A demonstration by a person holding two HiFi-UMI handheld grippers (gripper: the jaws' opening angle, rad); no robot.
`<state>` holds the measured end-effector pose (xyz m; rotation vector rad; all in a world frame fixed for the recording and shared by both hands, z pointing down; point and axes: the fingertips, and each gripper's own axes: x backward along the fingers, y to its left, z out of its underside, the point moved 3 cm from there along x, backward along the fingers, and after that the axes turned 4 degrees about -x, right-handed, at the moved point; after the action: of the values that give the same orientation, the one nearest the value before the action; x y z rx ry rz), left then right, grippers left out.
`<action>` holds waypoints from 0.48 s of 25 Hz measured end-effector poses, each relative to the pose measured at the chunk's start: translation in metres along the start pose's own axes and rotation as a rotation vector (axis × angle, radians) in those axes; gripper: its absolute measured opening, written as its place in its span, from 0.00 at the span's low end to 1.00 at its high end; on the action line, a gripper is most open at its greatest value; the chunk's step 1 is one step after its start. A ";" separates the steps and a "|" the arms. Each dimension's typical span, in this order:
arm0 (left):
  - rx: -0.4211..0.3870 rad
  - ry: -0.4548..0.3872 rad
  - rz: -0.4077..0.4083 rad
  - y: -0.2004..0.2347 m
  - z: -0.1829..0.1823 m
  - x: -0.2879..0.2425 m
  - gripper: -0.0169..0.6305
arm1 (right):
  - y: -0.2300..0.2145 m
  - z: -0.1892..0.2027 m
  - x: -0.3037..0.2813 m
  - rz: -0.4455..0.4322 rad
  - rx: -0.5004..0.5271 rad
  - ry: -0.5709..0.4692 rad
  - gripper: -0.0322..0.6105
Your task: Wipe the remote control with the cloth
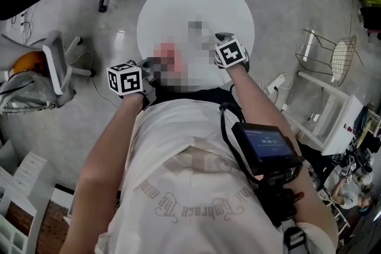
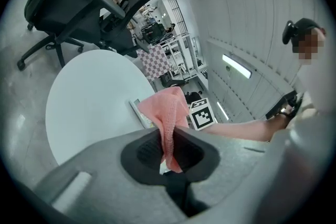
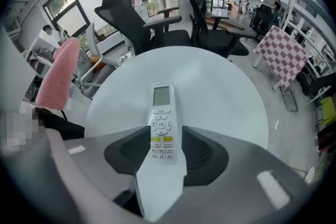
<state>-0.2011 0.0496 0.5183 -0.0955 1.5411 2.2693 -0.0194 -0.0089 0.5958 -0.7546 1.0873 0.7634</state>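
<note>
Grippers, two: left gripper (image 2: 170, 139), jaws closed tight on one pink cloth (image 2: 169, 107), its loose end standing up above the jaws. Right gripper (image 3: 167, 136), jaws clamped against both long sides of one white remote control (image 3: 161, 115), screen end pointing away, over the table, the cloth off to its left and apart from it in the right gripper view. Table (image 3: 226, 92), one, round, white; marker cubes, two, being the left marker cube (image 1: 125, 78) and the right marker cube (image 1: 231, 52); black office chairs (image 3: 137, 23), two, beyond the table's far edge.
</note>
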 end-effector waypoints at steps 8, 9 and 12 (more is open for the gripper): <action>-0.153 0.007 -0.039 -0.024 -0.009 -0.012 0.06 | -0.010 -0.005 0.069 0.016 -0.128 -0.274 0.05; -0.172 0.007 -0.046 -0.029 -0.010 -0.014 0.06 | -0.010 -0.003 0.076 0.003 -0.133 -0.294 0.05; -0.227 0.013 -0.065 -0.042 -0.009 -0.022 0.06 | -0.009 0.002 0.095 -0.032 -0.145 -0.349 0.05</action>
<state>-0.1674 0.0483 0.4836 -0.2195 1.2616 2.3876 0.0154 0.0033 0.5080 -0.7262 0.7094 0.9156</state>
